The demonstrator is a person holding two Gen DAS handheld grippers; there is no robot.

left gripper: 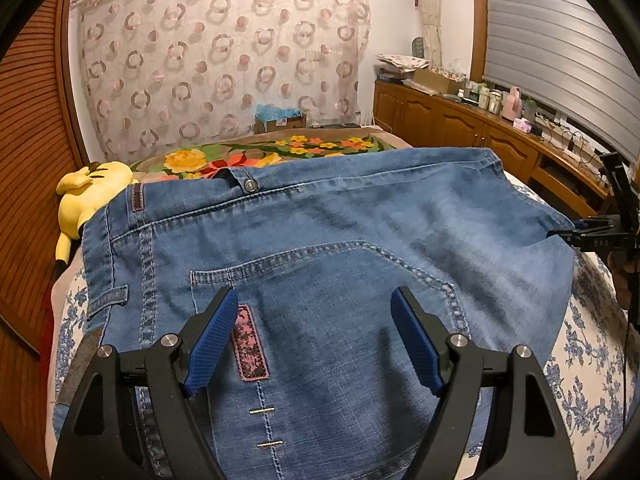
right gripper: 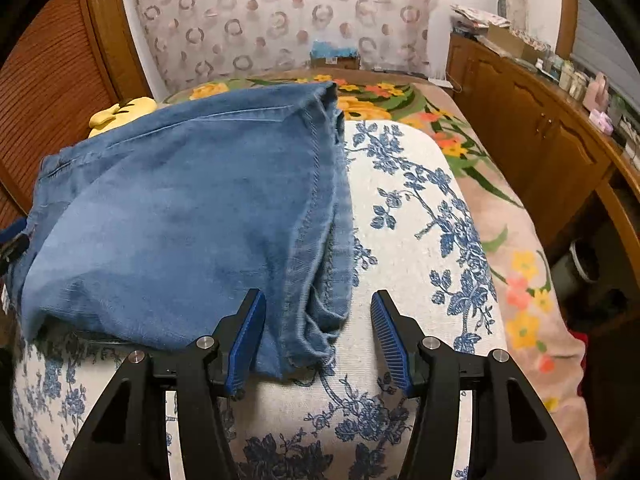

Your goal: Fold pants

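Observation:
Blue jeans (left gripper: 320,248) lie folded on a bed with a white, blue-flowered cover (right gripper: 400,208). In the left wrist view the waistband, button and a back pocket with a pink patch face me. My left gripper (left gripper: 314,320) is open just above the pocket area, holding nothing. In the right wrist view the folded leg end of the jeans (right gripper: 180,232) lies at left, its hem edge near the gripper. My right gripper (right gripper: 318,328) is open over that hem corner, empty. The right gripper also shows at the right edge of the left wrist view (left gripper: 592,236).
A yellow plush toy (left gripper: 92,196) lies at the far left of the bed. A flowered blanket (right gripper: 500,208) covers the far and right side. A wooden cabinet (left gripper: 460,124) with bottles runs along the right wall. A wooden slatted door (left gripper: 28,160) stands at left.

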